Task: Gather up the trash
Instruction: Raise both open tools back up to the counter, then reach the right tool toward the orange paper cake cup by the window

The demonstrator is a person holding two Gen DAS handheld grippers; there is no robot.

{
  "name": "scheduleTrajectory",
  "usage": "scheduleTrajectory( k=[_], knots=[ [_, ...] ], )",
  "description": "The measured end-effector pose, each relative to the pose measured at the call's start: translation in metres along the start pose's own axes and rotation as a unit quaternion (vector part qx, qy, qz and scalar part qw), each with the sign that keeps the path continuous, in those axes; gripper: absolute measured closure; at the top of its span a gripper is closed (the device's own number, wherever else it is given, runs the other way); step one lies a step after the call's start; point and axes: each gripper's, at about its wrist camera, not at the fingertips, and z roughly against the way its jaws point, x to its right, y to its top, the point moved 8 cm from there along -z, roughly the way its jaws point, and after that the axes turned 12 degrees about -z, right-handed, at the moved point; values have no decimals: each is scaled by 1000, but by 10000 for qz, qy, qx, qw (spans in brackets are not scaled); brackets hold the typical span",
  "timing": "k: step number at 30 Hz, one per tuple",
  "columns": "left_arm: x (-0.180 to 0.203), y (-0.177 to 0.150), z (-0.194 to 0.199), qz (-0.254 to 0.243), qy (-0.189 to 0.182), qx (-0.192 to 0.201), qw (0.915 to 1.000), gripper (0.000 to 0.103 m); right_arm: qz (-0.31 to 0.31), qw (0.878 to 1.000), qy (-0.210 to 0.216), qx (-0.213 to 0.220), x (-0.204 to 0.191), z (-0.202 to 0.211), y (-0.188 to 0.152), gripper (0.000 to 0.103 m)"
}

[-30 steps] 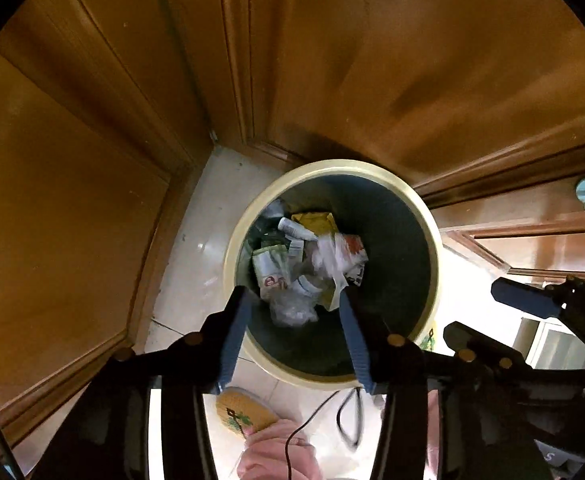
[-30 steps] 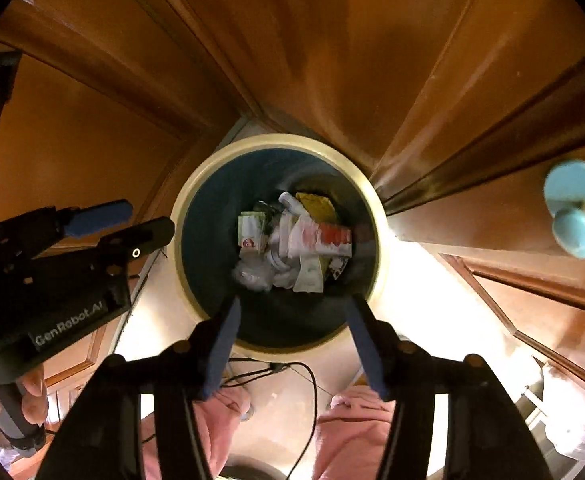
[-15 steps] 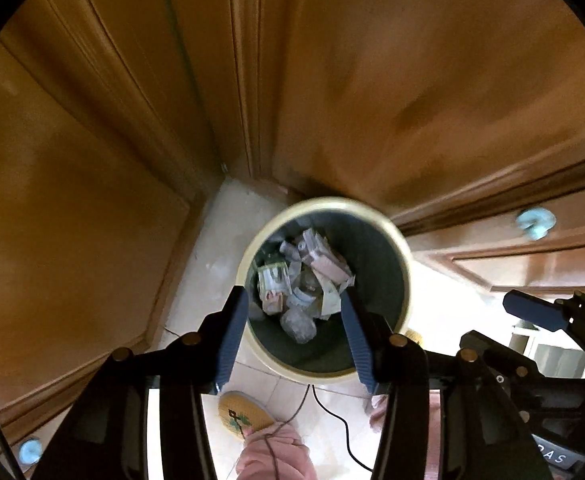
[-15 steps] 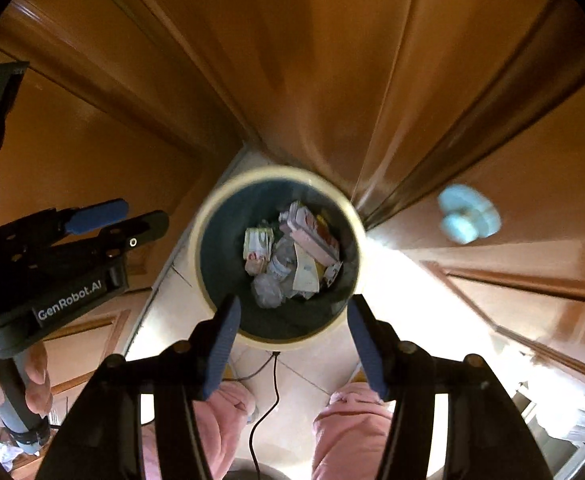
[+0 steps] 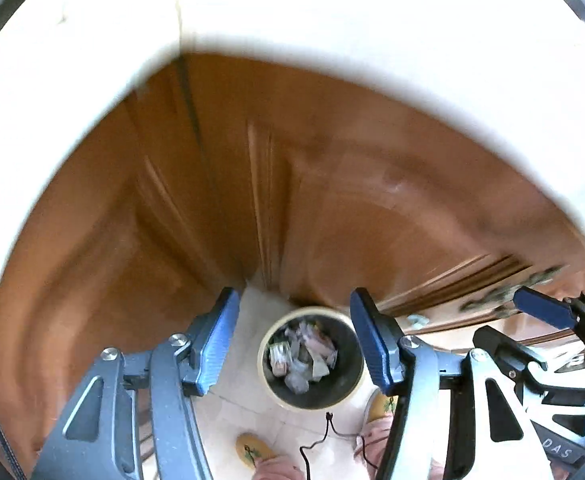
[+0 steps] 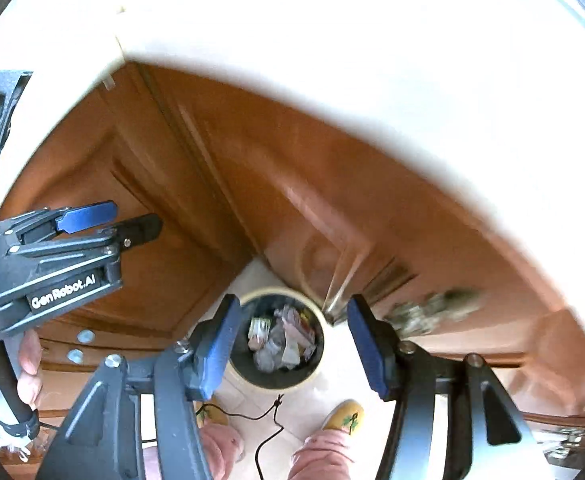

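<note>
Both views blurred, pointing steeply down at the floor.

Left wrist view, left to right: wooden cabinet doors (image 5: 92, 280) fill the left and centre, meeting in a corner. White desk edge (image 5: 332, 20) overexposed across the top. Left tongs (image 5: 294, 344) sit low centre, 2 blue pads apart and opening, nothing between them; the trash bin only shows through the gap, far below. Trash bin (image 5: 312, 358) is round, cream rim, dark inside, standing on the pale tile floor (image 5: 248, 360) in the cabinet corner. Crumpled wrappers and paper (image 5: 302, 354) lie in the bin bottom. A black cable (image 5: 324, 432) dangles near the bin. 2 yellow slippers (image 5: 252, 446) and pink trouser legs at the bottom edge. Right tongs' blue pad visible at far right.

Right wrist view, left to right: the left tongs (image 6: 108, 224) seen side-on at left, a hand (image 6: 28, 364) on the handle below. Cabinet doors with 2 round knobs (image 6: 80, 344). Right tongs (image 6: 292, 348) low centre, pads apart, empty, not touching anything. Bin (image 6: 278, 340) between the pads in view but well below them, trash inside. Slipper (image 6: 344, 414) and pink legs near the bottom. More wooden doors at right, streaked by blur.
</note>
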Motion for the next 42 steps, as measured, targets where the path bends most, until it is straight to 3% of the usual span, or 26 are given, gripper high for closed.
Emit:
scheduleTrajectory(
  k=[8,13,18,23,27,34,38,42],
  knots=[
    [18,53,92,-292,124,541,9980,44,-58,9988,438,230,3,79,31,47],
    [19,83,153,-416,140,964,9944,25,-11,9965,721,411,5,130,47,47],
    [34,118,201,-543,88,1389,9888,16,147,9947,605,815,18,184,71,47],
    [76,160,234,-540,-186,1726,9833,14,-18,9917,533,1171,50,230,103,47],
    [104,208,245,-590,-340,1898,9795,13,-86,9876,352,1528,88,263,141,47],
    [136,290,244,-724,-212,2047,9759,11,37,9803,82,1972,135,290,223,47],
    [137,343,230,-713,150,2053,9760,8,212,9781,-65,2071,160,288,271,47],
    [133,391,210,-770,582,2012,9748,8,107,9792,101,2022,185,277,324,47]
  ],
)
